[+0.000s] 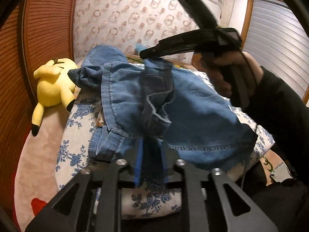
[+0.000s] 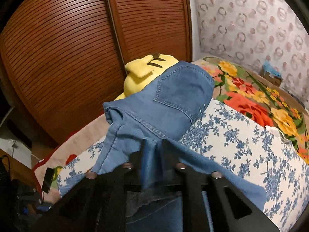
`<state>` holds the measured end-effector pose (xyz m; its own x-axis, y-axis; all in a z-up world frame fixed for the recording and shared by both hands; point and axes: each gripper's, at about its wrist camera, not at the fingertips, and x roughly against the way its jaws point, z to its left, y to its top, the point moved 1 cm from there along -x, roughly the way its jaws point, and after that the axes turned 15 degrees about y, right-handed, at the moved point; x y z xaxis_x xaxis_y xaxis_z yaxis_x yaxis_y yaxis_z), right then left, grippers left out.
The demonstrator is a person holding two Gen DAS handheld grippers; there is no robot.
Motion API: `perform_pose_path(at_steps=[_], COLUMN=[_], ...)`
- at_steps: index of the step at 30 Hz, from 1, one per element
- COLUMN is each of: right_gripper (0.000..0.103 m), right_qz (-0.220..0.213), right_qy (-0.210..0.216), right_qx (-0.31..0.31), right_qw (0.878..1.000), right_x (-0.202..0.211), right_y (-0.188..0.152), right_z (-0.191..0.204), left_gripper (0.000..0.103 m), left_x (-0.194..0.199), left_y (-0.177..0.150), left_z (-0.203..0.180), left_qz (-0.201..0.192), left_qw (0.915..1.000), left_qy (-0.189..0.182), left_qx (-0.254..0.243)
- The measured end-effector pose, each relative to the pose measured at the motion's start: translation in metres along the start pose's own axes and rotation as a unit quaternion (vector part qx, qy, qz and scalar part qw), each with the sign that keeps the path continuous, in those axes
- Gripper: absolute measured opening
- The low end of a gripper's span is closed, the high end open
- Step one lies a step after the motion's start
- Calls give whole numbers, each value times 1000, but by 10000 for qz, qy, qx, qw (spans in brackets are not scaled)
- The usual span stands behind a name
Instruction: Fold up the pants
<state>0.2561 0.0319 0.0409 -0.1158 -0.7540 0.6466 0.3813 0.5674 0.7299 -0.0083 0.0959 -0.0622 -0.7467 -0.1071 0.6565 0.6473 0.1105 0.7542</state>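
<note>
Nearest the left wrist camera, the left claw (image 1: 149,160) has denim between its two fingers, a fold of the jeans (image 1: 173,104) gathered there; the cloth blurs the gap, so whether the pads press on it or have let go I cannot tell. Close to the right wrist camera, the right claw (image 2: 152,166) likewise has a hem of the jeans (image 2: 173,100) draped through its gap, and there too the grip cannot be read with certainty. Beyond both claws, the jeans lie bunched on the blue-flowered sheet (image 2: 241,145) of the bed, legs brought over the seat, a back pocket (image 2: 179,90) uppermost. My judgement: a fold is being laid down and is about to be released, with the garment far from flat. Next, both claws should draw clear without dragging the cloth, then smooth or double the bundle again. Farther off, a yellow plush toy (image 1: 54,85) lies by the louvred wardrobe doors (image 2: 77,48), and a bright floral blanket (image 2: 260,100) covers the far bed. No brand, label or writing is legible anywhere.
</note>
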Motion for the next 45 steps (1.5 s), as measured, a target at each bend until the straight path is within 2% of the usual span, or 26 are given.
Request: perform_pose_path(at_steps=[1, 3, 7, 11, 18, 21, 23, 24, 27, 30, 36, 39, 41, 42, 43, 45], right_gripper=[39, 42, 44, 45, 45, 45, 45, 45, 45, 45, 45, 45, 45, 45, 45, 45], right_qz=[-34, -121, -326, -377, -131, -157, -117, -81, -5, -39, -93, -89, -127, -145, -174, -216], right_qy=[-103, -134, -193, -349, -438, -437, -497, -554, -609, -581, -497, -514, -518, -540, -565, -587], right_qx=[61, 161, 147, 140, -229, -415, -405, -381, -381, -420, -420, -414, -453, -486, -534, -587], right_qw=[9999, 9997, 9992, 9986, 9987, 9981, 9979, 9977, 9974, 9974, 9978, 9978, 9975, 9973, 9968, 9963], right_x=[7, 20, 54, 68, 63, 61, 59, 58, 57, 61, 67, 69, 73, 76, 79, 85], right_y=[0, -2, -14, -38, -74, -77, -77, -79, -82, -84, -92, -97, -102, -105, -109, -116], right_z=[0, 7, 10, 9, -6, -15, -20, -20, -22, -21, -20, -19, -20, -21, -22, -24], left_gripper=[38, 49, 50, 51, 52, 52, 38, 23, 13, 12, 13, 23, 37, 53, 63, 70], left_x=[1, 4, 2, 2, -7, -18, -22, -22, -15, -13, -19, -16, -15, -15, -14, -15], left_y=[1, 4, 12, 17, 22, 23, 21, 22, 23, 19, 12, 13, 17, 19, 22, 28], left_z=[0, 2, -5, -18, -42, -46, -40, -35, -10, 17, 49, 53, 51, 47, 43, 36], left_qz=[-36, -144, -219, -279, -318, -249, -250, -246, -416, -335, -73, -104, -146, -188, -258, -331], left_qw=[10000, 9998, 9997, 9995, 9987, 9984, 9987, 9990, 9989, 9979, 9947, 9937, 9946, 9951, 9954, 9960], left_qy=[32, 42, -7, -108, -197, -32, 27, 49, 209, 364, 833, 884, 794, 759, 753, 727], left_qx=[20, 95, 54, -63, -354, -516, -453, -367, 92, 422, 602, 686, 659, 602, 535, 402])
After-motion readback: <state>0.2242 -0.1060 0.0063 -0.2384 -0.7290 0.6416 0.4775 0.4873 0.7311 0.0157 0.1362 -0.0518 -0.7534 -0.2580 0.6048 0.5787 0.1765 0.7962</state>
